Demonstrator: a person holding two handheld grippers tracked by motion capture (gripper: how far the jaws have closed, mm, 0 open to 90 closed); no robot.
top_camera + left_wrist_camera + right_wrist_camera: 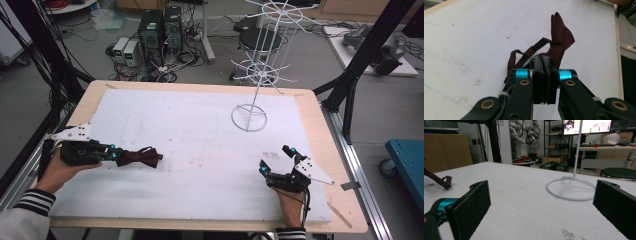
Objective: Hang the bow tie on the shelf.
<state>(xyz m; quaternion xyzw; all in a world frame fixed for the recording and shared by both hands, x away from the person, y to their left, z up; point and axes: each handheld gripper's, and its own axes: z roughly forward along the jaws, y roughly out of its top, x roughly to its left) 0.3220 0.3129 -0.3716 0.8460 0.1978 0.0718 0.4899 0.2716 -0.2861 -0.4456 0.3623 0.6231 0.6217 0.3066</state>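
Observation:
A dark red bow tie (pixel 140 158) lies on the white mat at the left. My left gripper (pixel 114 154) is shut on its near end. In the left gripper view the two black pads (pixel 544 67) press together on the bow tie (pixel 560 41), whose strap (pixel 520 56) loops off to the left. My right gripper (pixel 275 161) rests on the mat near the front right, jaws wide open with nothing between them. In the right gripper view its pads (pixel 472 206) frame the white wire stand's base ring (pixel 571 188); the bow tie's strap (pixel 439 181) shows at far left.
A tall white wire display stand (pixel 255 75) rises from its ring base (pixel 249 118) at the mat's back right. The white mat (pixel 190 125) covers a wooden table (pixel 325 150). Black frame posts (pixel 370 45) flank the table; computers and cables lie on the floor behind.

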